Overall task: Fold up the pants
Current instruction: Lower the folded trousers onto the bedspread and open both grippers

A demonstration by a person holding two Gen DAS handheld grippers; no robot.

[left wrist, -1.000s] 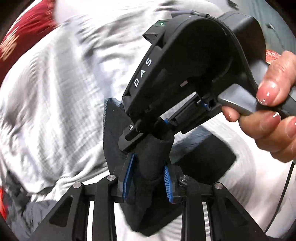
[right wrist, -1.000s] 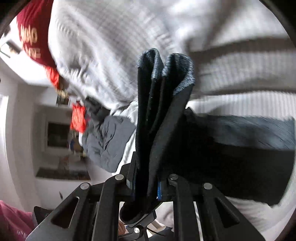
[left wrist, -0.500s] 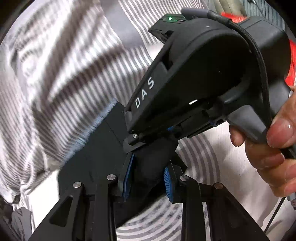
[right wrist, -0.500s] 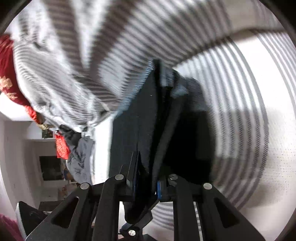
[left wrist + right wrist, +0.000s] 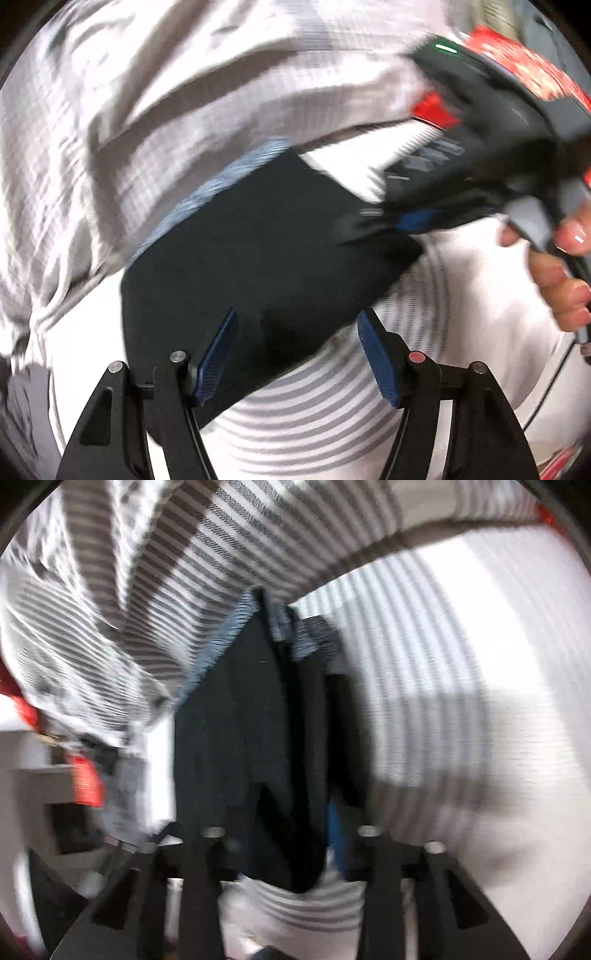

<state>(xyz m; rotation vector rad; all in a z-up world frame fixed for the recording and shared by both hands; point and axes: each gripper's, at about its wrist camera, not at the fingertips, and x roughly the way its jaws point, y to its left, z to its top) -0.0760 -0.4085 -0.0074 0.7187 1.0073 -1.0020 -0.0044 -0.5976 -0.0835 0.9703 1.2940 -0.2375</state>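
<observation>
Striped bedsheet (image 5: 332,424) bears folded dark pants (image 5: 258,258); both grippers (image 5: 295,354) (image 5: 288,834) just opened wide.

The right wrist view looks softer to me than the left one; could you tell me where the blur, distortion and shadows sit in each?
Right wrist view: motion blur throughout, the right gripper and the dark pants both smeared; a broad shadow falls across the striped sheet. Left wrist view: the left gripper fairly sharp, the other gripper and hand streaked; fisheye bends the stripes into arcs.
</observation>
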